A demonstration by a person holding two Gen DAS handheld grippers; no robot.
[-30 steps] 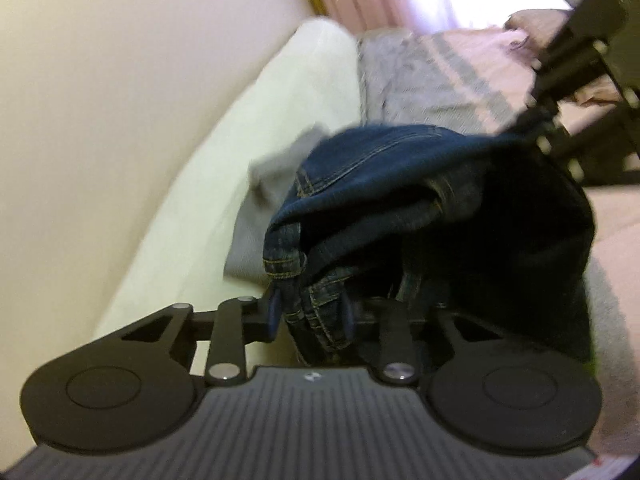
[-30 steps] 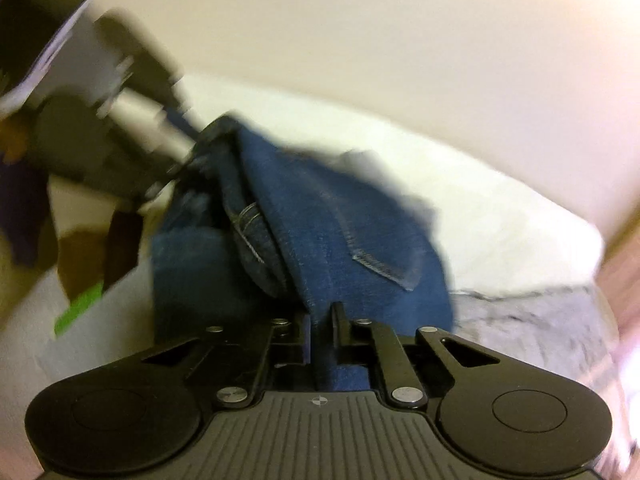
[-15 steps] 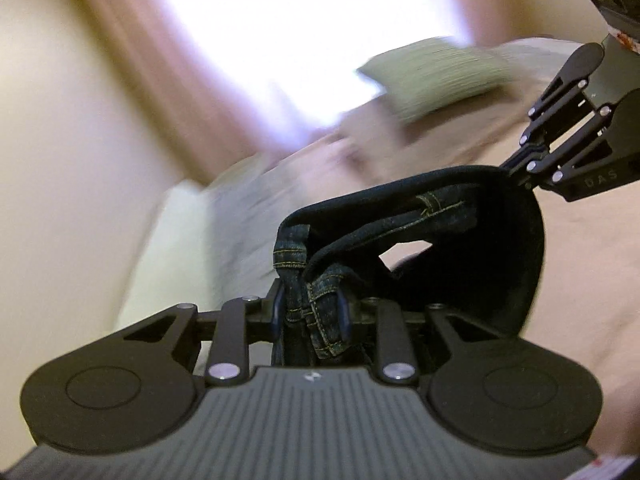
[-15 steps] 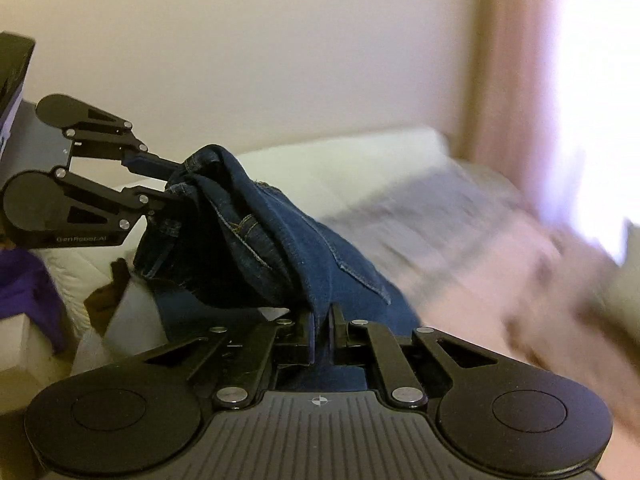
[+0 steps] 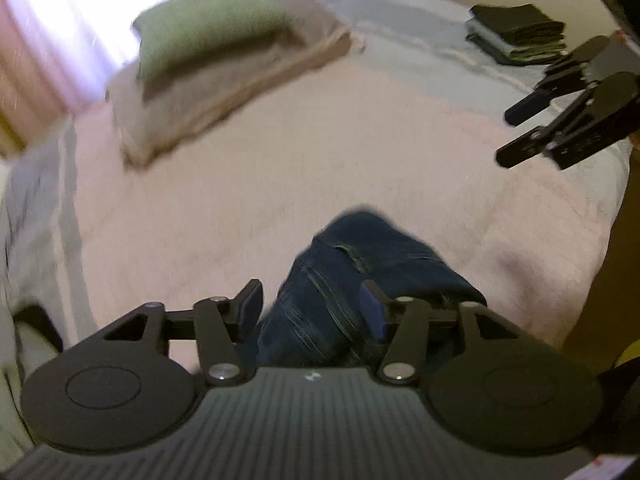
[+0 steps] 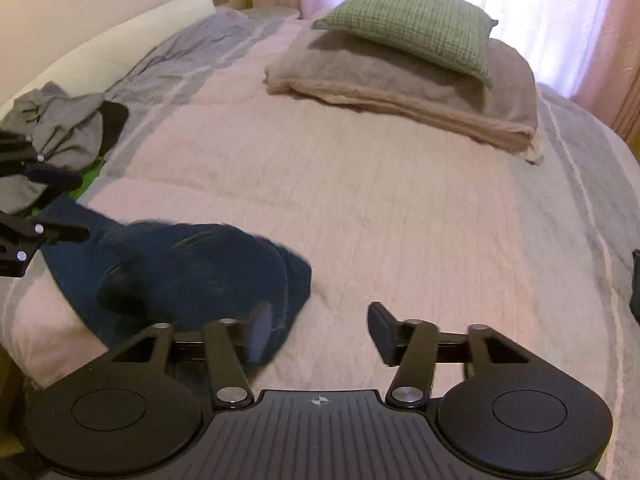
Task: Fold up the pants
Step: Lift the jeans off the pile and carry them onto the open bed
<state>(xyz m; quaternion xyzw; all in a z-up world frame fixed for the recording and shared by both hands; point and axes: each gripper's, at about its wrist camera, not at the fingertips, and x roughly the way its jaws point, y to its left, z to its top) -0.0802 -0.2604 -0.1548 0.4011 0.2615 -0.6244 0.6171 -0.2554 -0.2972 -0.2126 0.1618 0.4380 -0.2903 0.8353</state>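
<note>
Dropped from both grips, the crumpled dark blue denim pants (image 6: 192,276) lie on the pink-and-grey striped bed (image 6: 400,208); left gripper (image 5: 312,304) jaws, just opened, straddle the denim without pressing; right gripper (image 6: 320,328) jaws, also just opened, stand wide and empty, pants at their left

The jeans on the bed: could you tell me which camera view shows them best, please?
The right wrist view: there the jeans lie crumpled on the pink bedspread, with most of their outline visible. The left wrist view is blurrier and shows only one end of the jeans, partly hidden by that tool's own fingers.
</note>
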